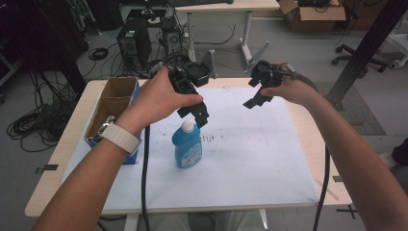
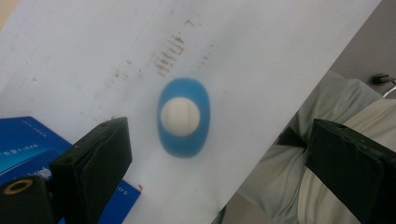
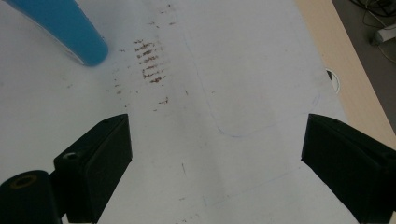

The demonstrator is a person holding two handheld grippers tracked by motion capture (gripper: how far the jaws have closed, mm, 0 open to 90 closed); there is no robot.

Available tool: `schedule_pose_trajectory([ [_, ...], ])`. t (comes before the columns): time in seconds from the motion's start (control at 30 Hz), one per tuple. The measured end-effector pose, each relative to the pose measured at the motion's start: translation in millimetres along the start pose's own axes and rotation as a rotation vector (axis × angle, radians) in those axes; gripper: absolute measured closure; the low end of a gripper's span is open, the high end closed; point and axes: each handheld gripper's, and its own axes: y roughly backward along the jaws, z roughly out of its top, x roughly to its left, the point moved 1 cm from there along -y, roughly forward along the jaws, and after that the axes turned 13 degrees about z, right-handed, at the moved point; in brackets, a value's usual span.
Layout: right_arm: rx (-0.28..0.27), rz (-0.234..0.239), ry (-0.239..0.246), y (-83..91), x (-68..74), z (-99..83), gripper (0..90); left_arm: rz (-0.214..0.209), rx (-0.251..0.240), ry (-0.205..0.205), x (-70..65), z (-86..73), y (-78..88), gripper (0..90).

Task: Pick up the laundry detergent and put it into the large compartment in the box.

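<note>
The left gripper (image 1: 195,113) hovers just above the blue plastic bottle (image 1: 187,147), its blocky black fingers (image 2: 100,154) spread wide and holding nothing. The bottle, smooth and oval with a round white cap (image 2: 180,116), stands upright on the white sheet (image 1: 240,159) covering the bench. The right gripper (image 1: 257,98) is raised, fingers wide apart and empty.

The bottle (image 1: 187,147) looks like smooth blue plastic with a white plastic cap (image 2: 180,116). The sheet (image 1: 250,144) on the table (image 1: 308,130) looks like matt white paper with brown smudges. The table edge looks like pale wood. At the left, the box (image 1: 113,103) is brown cardboard inside. The jaws are matt black plastic.
</note>
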Motion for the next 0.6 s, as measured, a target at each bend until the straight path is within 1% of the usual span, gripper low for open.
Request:
schedule_pose_trajectory([
  [0.07,0.001,0.000,-0.001,-0.2,0.0,0.1,8.4,0.000,0.004,0.003,1.6,-0.8,-3.4,7.2],
  [0.13,0.004,0.001,0.000,-1.5,-0.1,0.6,8.4,-0.003,0.011,0.006,3.4,-2.4,-10.4,7.2],
  [0.23,0.008,0.002,0.002,-2.3,0.2,1.5,8.4,0.003,0.012,0.008,4.6,-3.1,-14.0,7.2],
  [0.3,0.008,0.003,0.003,-2.9,0.4,2.1,8.4,-0.004,0.008,0.010,5.7,-3.6,-17.2,7.1],
  [0.37,0.008,0.003,0.003,-3.6,0.4,2.2,8.4,-0.003,0.004,0.000,6.5,-4.0,-22.5,7.1],
  [0.4,0.008,0.003,0.003,-3.6,0.4,2.2,8.4,-0.003,0.004,0.000,6.5,-4.0,-22.5,7.1],
  [0.47,0.012,0.002,0.001,-3.5,0.2,1.9,8.5,-0.010,-0.013,-0.019,7.1,-4.2,-27.0,7.1],
  [0.5,0.012,0.002,0.001,-3.5,0.2,1.9,8.5,-0.010,-0.013,-0.019,7.1,-4.2,-27.0,7.2],
  [0.6,0.013,0.001,-0.001,-3.3,-0.1,1.7,8.5,-0.015,-0.018,-0.039,6.9,-4.6,-30.9,7.2],
])
